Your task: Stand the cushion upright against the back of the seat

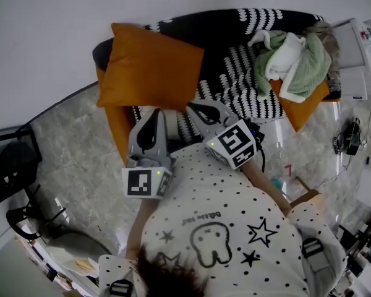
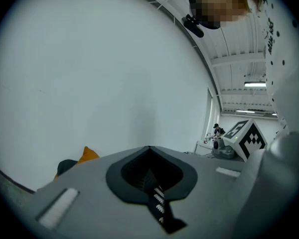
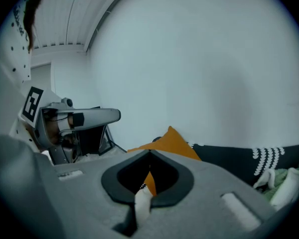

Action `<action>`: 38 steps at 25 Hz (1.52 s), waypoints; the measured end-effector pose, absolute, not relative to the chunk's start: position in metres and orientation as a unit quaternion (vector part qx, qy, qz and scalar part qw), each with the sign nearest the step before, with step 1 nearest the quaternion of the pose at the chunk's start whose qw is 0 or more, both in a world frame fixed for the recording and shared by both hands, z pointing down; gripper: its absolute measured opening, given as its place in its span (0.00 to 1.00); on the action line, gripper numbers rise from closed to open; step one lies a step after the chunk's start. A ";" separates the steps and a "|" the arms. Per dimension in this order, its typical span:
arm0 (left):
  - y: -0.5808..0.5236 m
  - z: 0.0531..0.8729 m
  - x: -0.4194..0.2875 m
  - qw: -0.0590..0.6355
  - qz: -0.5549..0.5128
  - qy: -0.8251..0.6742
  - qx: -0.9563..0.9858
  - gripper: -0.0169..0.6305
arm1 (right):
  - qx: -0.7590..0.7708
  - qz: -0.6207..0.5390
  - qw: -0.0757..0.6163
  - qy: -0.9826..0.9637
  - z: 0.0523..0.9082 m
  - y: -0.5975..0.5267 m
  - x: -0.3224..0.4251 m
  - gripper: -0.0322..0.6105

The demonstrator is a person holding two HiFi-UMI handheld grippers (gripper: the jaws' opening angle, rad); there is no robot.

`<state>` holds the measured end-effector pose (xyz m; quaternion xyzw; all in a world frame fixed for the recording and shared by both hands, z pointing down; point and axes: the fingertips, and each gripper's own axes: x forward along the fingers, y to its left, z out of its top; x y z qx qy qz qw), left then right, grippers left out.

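The orange cushion [image 1: 149, 67] stands upright at the left end of the sofa [image 1: 235, 73], leaning on the backrest under the black-and-white cover. One corner of it shows in the left gripper view [image 2: 87, 155], and it rises behind the jaws in the right gripper view [image 3: 172, 143]. Both grippers hang close to the person's chest, short of the seat and apart from the cushion. My left gripper [image 1: 157, 112] [image 2: 149, 147] is shut with nothing in it. My right gripper [image 1: 193, 107] [image 3: 149, 152] has its tips together and holds nothing.
A pile of green and white cloth [image 1: 290, 57] lies on a second orange cushion [image 1: 306, 107] at the sofa's right end. A white table with small items [image 1: 358, 60] stands at the right, black equipment [image 1: 6, 159] at the left. The floor is marble tile [image 1: 68, 141].
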<state>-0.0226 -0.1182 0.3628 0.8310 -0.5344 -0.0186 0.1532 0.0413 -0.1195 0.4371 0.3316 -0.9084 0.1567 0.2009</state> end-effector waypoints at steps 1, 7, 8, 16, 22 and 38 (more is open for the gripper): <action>-0.118 0.363 -0.022 0.154 -0.018 -0.534 0.831 0.03 | 0.330 0.158 0.205 -0.908 0.439 -0.118 0.041 0.04; -0.117 0.363 -0.022 0.156 -0.019 -0.532 0.832 0.03 | 0.320 0.161 0.206 -0.911 0.436 -0.115 0.037 0.04; -0.117 0.363 -0.022 0.155 -0.019 -0.532 0.832 0.03 | 0.321 0.160 0.207 -0.910 0.436 -0.115 0.037 0.04; -0.121 0.359 -0.024 0.147 -0.022 -0.533 0.833 0.03 | 0.322 0.139 0.198 -0.915 0.428 -0.121 0.033 0.04; -0.123 0.357 -0.027 0.140 -0.025 -0.539 0.830 0.03 | 0.320 0.134 0.194 -0.917 0.425 -0.125 0.031 0.05; -0.122 0.356 -0.027 0.137 -0.026 -0.540 0.830 0.03 | 0.323 0.133 0.188 -0.918 0.424 -0.125 0.032 0.05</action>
